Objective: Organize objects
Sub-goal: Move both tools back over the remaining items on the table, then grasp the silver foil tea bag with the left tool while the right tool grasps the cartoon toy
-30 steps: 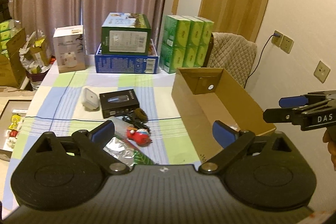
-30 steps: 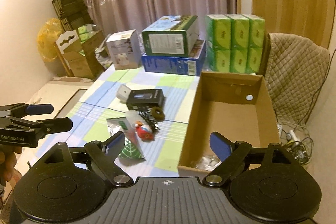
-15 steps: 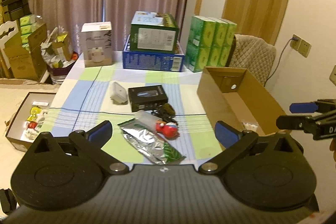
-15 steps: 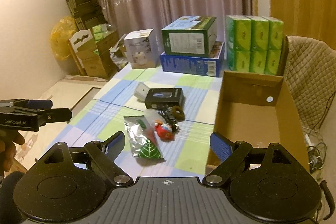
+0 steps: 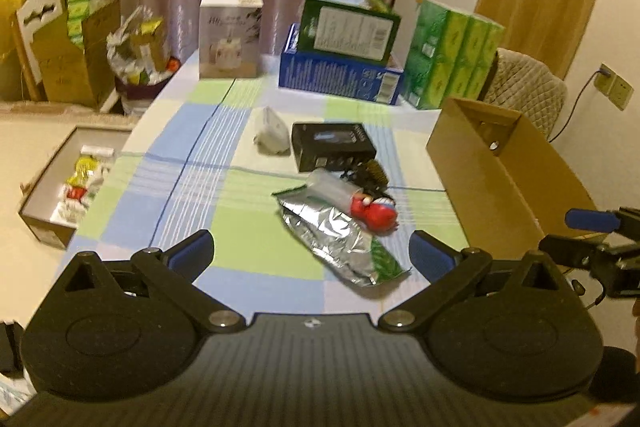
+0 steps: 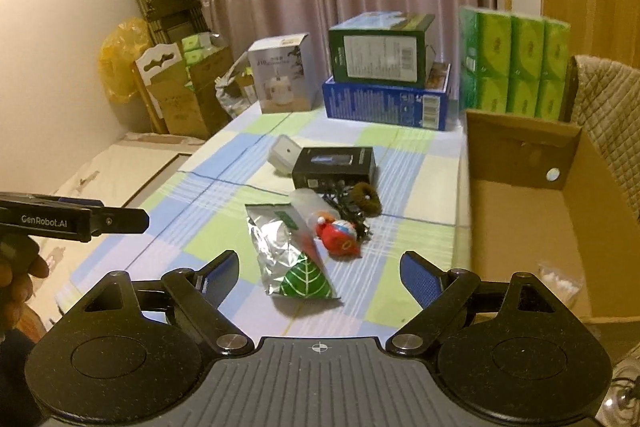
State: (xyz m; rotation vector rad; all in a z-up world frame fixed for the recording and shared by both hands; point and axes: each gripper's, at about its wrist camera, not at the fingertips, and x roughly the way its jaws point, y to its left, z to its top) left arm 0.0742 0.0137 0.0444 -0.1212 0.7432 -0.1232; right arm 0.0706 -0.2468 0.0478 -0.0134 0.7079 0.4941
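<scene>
On the checked tablecloth (image 5: 192, 163): foil pouch (image 5: 332, 239), ahead of both your grippers.
Pouch touches red toy (image 6: 338, 233); cardboard box (image 6: 520, 203) at its right. Your left gripper (image 5: 310, 253) and right gripper (image 6: 320, 273) hover with fingers spread wide, holding nothing, touching nothing.

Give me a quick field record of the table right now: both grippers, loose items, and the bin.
left gripper: open, empty, above the near table edge
right gripper: open, empty, near the pouch
foil pouch: flat on the checked tablecloth, nearest loose item
red toy: beside the pouch, touching a tangle of black cord
brown hair tie: behind the toy
black box: lying flat, mid-table
white adapter: left of the black box
cardboard box: open, on the right; a small clear bag lies inside
</scene>
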